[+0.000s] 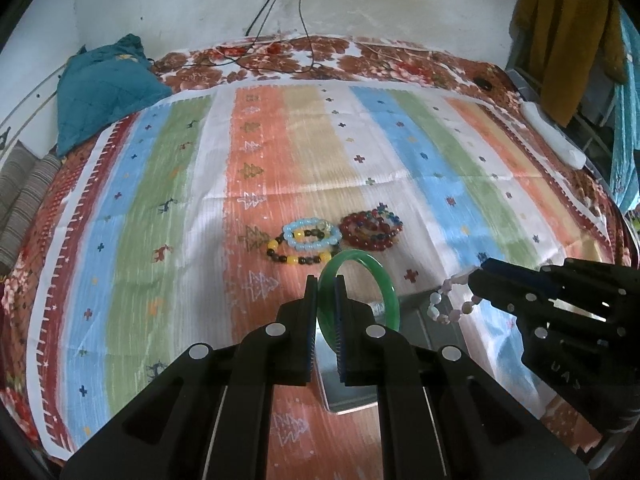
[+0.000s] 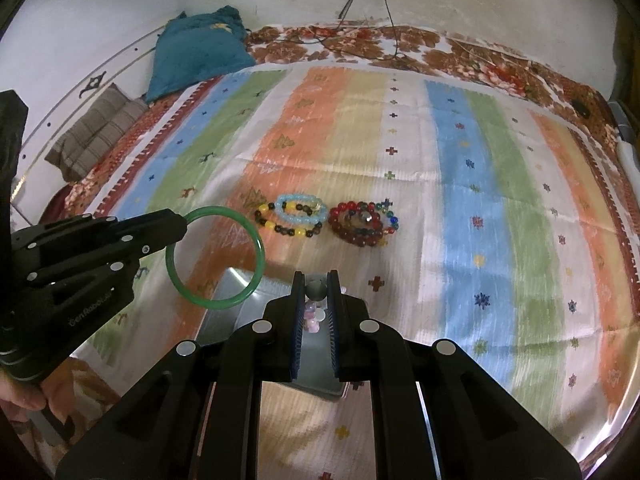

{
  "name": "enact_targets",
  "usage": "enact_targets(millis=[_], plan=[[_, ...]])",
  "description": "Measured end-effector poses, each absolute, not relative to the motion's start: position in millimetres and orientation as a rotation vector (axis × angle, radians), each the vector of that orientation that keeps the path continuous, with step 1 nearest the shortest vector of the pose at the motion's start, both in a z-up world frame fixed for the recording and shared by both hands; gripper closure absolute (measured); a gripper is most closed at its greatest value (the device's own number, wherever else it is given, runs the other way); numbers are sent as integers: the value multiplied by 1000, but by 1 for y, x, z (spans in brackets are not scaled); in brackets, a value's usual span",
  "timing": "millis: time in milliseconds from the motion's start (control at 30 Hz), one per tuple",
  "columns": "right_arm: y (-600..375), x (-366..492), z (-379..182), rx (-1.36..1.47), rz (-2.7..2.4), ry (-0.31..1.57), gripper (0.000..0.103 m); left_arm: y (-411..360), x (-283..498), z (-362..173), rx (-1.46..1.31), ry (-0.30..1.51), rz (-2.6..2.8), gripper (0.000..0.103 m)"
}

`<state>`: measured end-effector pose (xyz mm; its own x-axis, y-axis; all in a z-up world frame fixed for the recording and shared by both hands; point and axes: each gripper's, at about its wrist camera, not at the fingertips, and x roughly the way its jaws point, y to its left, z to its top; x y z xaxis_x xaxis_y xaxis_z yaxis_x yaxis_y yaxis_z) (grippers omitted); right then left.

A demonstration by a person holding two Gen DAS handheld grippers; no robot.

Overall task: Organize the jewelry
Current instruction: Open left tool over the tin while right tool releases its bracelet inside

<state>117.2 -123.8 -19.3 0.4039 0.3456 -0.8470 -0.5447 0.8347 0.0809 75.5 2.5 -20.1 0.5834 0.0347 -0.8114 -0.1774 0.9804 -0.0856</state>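
Reaching forward over the striped cloth (image 1: 168, 200), the left gripper (image 1: 327, 292) holds its fingers level and clamped on one green bangle (image 1: 360, 280), which stands upright on edge between the pads, most of its ring to the right of the fingertips. The right gripper (image 2: 316, 292) points the same way, fingers pinched on one pale pink bead bracelet (image 2: 312, 318) that hangs down from between its tips. In the left wrist view that bracelet dangles in a loop off the right fingers (image 1: 490, 280). A shiny metal tray (image 2: 232, 288) lies below both pairs of fingertips. Ahead of the fingers, on the cloth, rest three more bracelets: one light blue (image 1: 312, 234), one yellow and dark bead strand (image 1: 296, 258) touching it, and one red coil (image 1: 370, 230) just beside them. A teal cushion (image 1: 100, 88) sits far ahead to the left.
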Motion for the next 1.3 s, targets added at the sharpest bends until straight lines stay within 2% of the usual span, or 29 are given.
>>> enact_targets(millis=[133, 167, 200, 233, 300, 467, 600, 767, 1100, 1200, 1300], plan=[[-125, 117, -23, -217, 564, 1031, 91, -4, 73, -25, -155, 972, 102, 95], [-125, 118, -26, -214, 556, 1045, 91, -3, 77, -32, -154, 1010, 121, 91], [-127, 120, -28, -214, 538, 1056, 87, -2, 78, -35, -141, 1022, 142, 91], [-129, 122, -30, -219, 517, 1059, 77, 0, 80, -38, -119, 1033, 166, 91], [-131, 126, -31, -233, 486, 1055, 68, 5, 81, -41, -120, 1040, 183, 90], [-135, 131, -36, -237, 462, 1069, 68, 16, 80, -38, -145, 1022, 210, 77], [-136, 136, -39, -237, 451, 1080, 67, 18, 81, -36, -160, 1011, 214, 72], [-136, 147, -43, -235, 426, 1096, 59, 24, 92, -39, -161, 1016, 232, 64], [-136, 173, -53, -239, 386, 1133, 50, 29, 118, -47, -134, 1043, 250, 56], [-135, 178, -53, -229, 389, 1139, 42, 29, 124, -48, -125, 1042, 251, 53], [-133, 185, -53, -231, 379, 1132, 42, 31, 129, -48, -123, 1042, 250, 50]])
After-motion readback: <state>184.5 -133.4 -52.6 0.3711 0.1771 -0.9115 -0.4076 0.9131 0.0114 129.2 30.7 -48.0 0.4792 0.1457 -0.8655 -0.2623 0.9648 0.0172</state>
